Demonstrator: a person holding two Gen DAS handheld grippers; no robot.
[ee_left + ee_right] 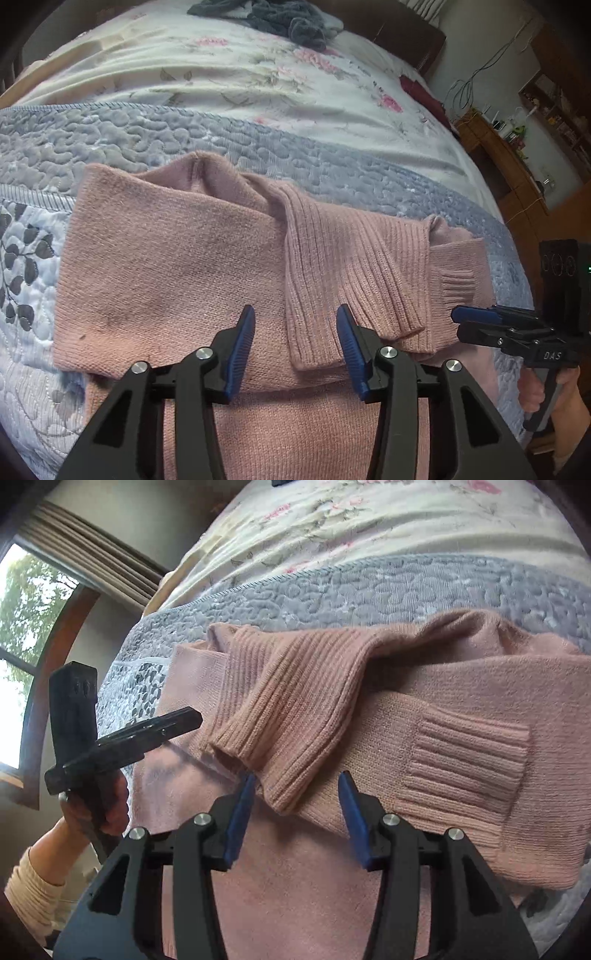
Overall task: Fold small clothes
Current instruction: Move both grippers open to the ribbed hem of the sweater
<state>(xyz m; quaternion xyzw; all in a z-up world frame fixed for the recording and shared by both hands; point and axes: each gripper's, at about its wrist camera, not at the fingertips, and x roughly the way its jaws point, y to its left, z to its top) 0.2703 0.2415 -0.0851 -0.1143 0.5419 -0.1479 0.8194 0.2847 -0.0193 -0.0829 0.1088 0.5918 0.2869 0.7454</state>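
Note:
A pink knit sweater (166, 258) lies flat on the bed, its sleeves folded across the body. One ribbed sleeve (332, 273) crosses the middle and a ribbed cuff (458, 284) lies at the right. My left gripper (295, 332) is open just above the sweater's middle, with nothing between its blue pads. Side-on at the right edge is my right gripper (456, 317), beside the cuff. In the right wrist view the right gripper (297, 786) is open over the ribbed sleeve's end (280, 794), next to the cuff (461, 760). The left gripper (192, 716) shows at the left, held by a hand (110, 812).
A grey-blue quilted bedspread (110, 140) lies under the sweater, with a floral blanket (240, 74) beyond it. A grey garment (280, 18) lies at the bed's far end and a dark red cloth (417, 92) at its right edge. Wooden furniture (498, 158) stands right; a window (22, 627) left.

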